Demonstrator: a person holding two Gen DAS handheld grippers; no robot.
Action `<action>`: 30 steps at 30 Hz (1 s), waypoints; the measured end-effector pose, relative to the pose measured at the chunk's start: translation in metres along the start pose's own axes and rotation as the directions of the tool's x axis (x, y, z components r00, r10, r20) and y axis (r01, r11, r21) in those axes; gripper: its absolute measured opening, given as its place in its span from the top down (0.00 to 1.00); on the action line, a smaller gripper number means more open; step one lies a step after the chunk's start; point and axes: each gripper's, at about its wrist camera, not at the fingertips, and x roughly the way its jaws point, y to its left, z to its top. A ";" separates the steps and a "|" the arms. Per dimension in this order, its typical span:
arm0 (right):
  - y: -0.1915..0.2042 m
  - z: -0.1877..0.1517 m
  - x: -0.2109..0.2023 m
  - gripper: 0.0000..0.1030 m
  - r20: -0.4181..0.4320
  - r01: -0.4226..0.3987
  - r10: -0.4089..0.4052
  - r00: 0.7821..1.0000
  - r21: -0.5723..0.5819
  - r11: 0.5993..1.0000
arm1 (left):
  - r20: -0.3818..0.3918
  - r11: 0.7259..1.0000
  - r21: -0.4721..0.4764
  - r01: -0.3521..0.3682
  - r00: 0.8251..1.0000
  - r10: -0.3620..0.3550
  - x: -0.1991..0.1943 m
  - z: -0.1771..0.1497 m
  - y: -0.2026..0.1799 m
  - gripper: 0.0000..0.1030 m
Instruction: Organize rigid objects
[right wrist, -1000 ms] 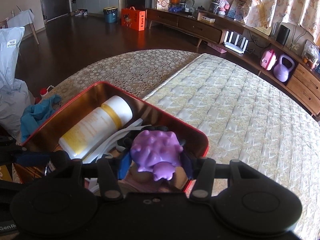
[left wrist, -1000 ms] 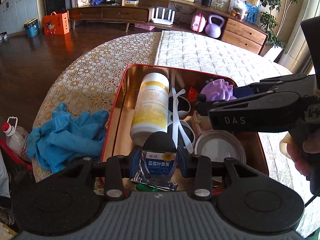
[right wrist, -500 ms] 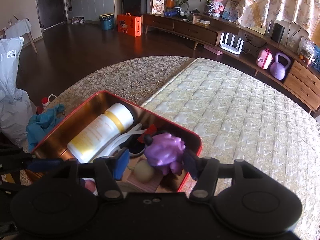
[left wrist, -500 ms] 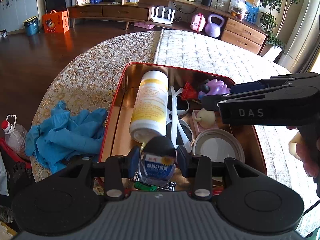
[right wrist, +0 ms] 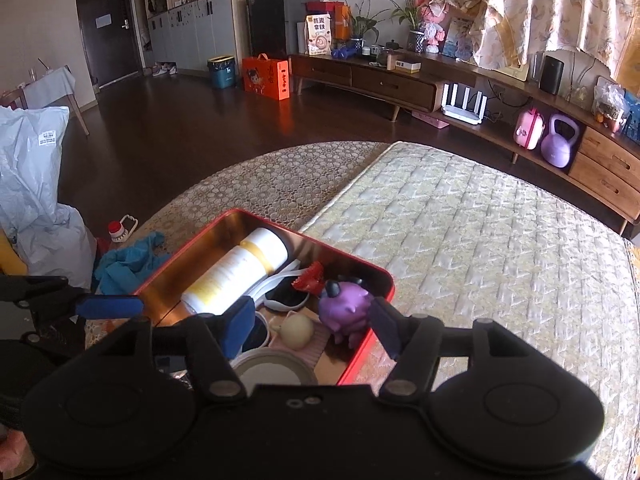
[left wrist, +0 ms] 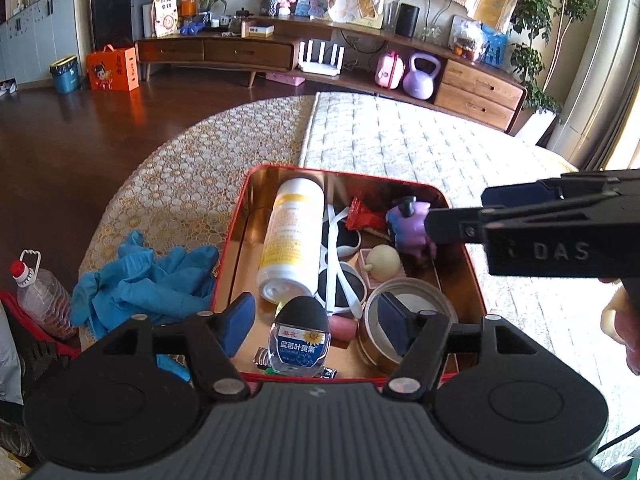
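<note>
Quilted bedding [left wrist: 400, 148] beside a lace-patterned cover [left wrist: 192, 184] forms the work surface, with a low wooden sideboard [left wrist: 224, 50] along the far wall.

Left wrist view: a red tin box [left wrist: 230, 264] with a gold interior is seen on the surface. The left gripper [left wrist: 318, 326] is held over its near edge with the jaws spread apart, having just been opening; a small bottle with a black cap and blue label [left wrist: 300, 340] stands between the blue pads, touched by neither. A white and yellow bottle [left wrist: 292, 236] lies lengthwise in the box, just beside white-framed sunglasses [left wrist: 340, 264]. A round metal lid [left wrist: 412, 300] lies at the near right, a cream ball [left wrist: 383, 263] behind it. A purple toy figure [left wrist: 408, 228] stands near the far right corner, beside a red wrapper [left wrist: 362, 216]. The right gripper [left wrist: 516, 208] is seen from the side above that corner. Blue gloves [left wrist: 144, 280] lie outside the box on the left.

Right wrist view: the right gripper [right wrist: 314, 326] is shown with its jaws parted, having just been opening; the purple toy figure [right wrist: 346, 306] rests inside the red tin box [right wrist: 384, 276], between the fingers and free of both. The white and yellow bottle [right wrist: 236, 272] and cream ball [right wrist: 298, 330] are visible to its left.
</note>
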 end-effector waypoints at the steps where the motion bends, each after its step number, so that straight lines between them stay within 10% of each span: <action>1: 0.000 -0.001 -0.005 0.37 0.007 -0.005 0.005 1.000 0.004 1.000 | 0.004 1.000 0.000 -0.002 1.000 0.002 -0.002 0.000 0.000 0.35; 30: -0.007 -0.066 -0.111 0.00 0.207 -0.035 0.009 0.978 0.124 0.992 | 0.092 0.999 0.052 -0.004 0.996 0.000 -0.056 -0.005 -0.023 0.02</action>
